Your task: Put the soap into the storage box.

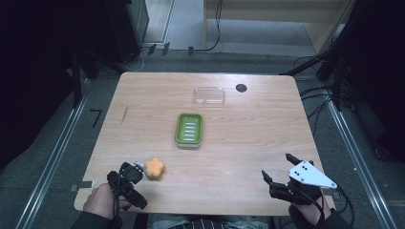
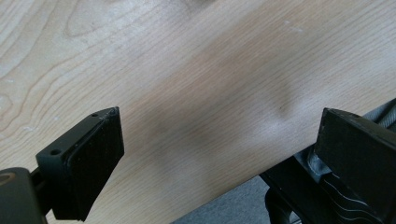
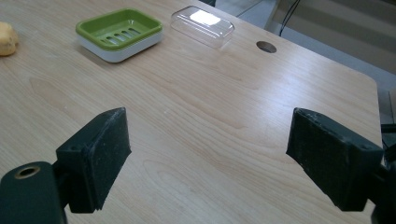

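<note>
Table is bare wood; green soap dish sits mid-table, clear lid apart from it on the far side, near a dark grommet hole. Orange soap-like lump lies near-left, just beside the left gripper. Left gripper jaws stand wide, nothing between them, bare table under them in the left gripper view. Right gripper near-right, jaws also wide and empty, well apart from everything. Lump looks light, rigid, lobed, likely a bit slick: I'd pinch it across its narrower waist, pads flat on opposite sides, low to the table. Hard to tell: whether the left jaw tip touches the lump; lump's far side and exact shape are blurred; right gripper view cuts it off at the left edge.
</note>
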Action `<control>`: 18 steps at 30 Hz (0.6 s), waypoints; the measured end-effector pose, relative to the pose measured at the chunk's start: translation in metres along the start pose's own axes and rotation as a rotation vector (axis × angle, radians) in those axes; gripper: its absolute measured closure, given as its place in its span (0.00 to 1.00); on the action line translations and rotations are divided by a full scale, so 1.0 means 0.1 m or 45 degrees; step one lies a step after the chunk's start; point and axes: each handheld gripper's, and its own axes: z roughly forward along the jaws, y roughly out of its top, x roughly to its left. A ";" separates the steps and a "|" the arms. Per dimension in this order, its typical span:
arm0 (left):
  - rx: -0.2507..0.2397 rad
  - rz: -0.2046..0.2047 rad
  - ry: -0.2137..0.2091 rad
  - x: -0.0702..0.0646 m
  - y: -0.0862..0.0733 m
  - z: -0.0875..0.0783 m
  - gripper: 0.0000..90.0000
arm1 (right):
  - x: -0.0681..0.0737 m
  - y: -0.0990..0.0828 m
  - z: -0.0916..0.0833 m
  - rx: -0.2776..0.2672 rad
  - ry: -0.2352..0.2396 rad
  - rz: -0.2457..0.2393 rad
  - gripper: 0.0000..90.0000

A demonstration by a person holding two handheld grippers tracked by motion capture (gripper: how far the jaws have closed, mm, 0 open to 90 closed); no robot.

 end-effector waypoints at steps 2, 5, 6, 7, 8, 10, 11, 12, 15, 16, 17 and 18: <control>-0.003 0.001 0.000 0.00 0.00 0.00 0.02 | 0.00 0.00 0.00 0.000 -0.001 -0.001 0.15; -0.009 0.003 0.001 0.00 0.00 0.00 0.02 | 0.01 0.00 0.00 -0.003 -0.001 0.003 0.15; -0.015 0.003 0.003 0.00 0.00 -0.01 0.01 | 0.01 0.00 0.00 -0.002 -0.002 0.001 0.15; -0.020 0.003 0.003 0.00 0.00 -0.01 0.01 | 0.01 0.00 0.00 -0.001 -0.003 0.001 0.15; -0.023 0.003 0.002 0.00 -0.01 -0.01 0.01 | 0.01 0.01 0.01 0.001 -0.001 0.003 0.15; -0.037 0.001 0.002 0.00 -0.02 -0.02 0.01 | 0.01 0.01 0.01 0.004 0.003 -0.004 0.15; -0.045 0.007 0.004 0.00 -0.02 -0.02 0.01 | 0.01 0.01 0.01 0.002 0.005 -0.008 0.15; -0.049 0.004 0.003 0.00 -0.03 -0.03 0.00 | 0.01 0.01 0.01 0.001 0.005 -0.007 0.15; -0.073 0.001 0.006 0.00 -0.02 -0.03 0.00 | 0.01 0.01 0.01 0.001 0.008 -0.005 0.15; -0.074 0.005 0.009 0.00 -0.02 -0.04 0.00 | 0.01 0.01 0.01 -0.002 0.009 0.000 0.15; -0.080 0.008 0.017 -0.01 -0.01 -0.05 0.00 | 0.00 0.01 0.01 -0.002 0.009 0.005 0.15; -0.094 0.012 0.018 -0.01 -0.01 -0.05 0.00 | 0.00 0.00 0.01 0.000 0.011 0.005 0.15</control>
